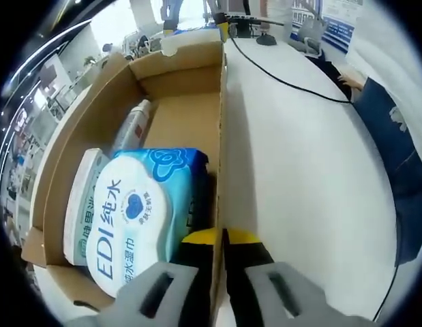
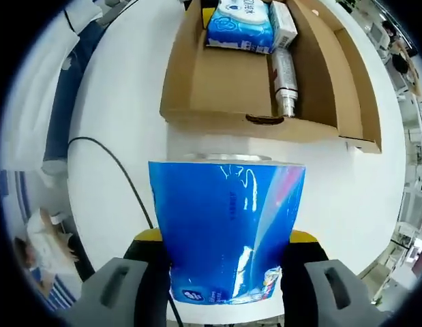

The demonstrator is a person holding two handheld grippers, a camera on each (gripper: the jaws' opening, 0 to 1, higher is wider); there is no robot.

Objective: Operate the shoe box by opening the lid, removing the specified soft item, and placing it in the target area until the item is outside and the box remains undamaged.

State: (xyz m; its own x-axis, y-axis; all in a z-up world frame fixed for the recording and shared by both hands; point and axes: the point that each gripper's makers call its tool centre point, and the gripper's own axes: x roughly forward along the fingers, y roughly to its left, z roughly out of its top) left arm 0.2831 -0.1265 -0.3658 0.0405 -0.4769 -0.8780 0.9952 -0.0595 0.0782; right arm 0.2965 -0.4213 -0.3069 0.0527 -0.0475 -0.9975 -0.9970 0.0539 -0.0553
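The open cardboard shoe box (image 1: 185,120) lies on the white table (image 1: 299,197). Inside it are a blue-and-white wet-wipes pack (image 1: 139,218), a white-and-green pack (image 1: 80,204) and a pale bottle (image 1: 132,126). My left gripper (image 1: 219,237) stands with its yellow-tipped jaws closed over the box's right wall. In the right gripper view, my right gripper (image 2: 226,238) is shut on a shiny blue soft pack (image 2: 228,225), held outside the box above the table (image 2: 129,95). Beyond it stands the box (image 2: 211,82), with the wipes pack (image 2: 239,26) and bottle (image 2: 284,78) inside.
A black cable (image 1: 285,82) runs across the table right of the box and curves past the blue pack as the cable (image 2: 122,170). A person's dark sleeve (image 1: 391,136) lies along the table edge. Desks and screens stand at the far end.
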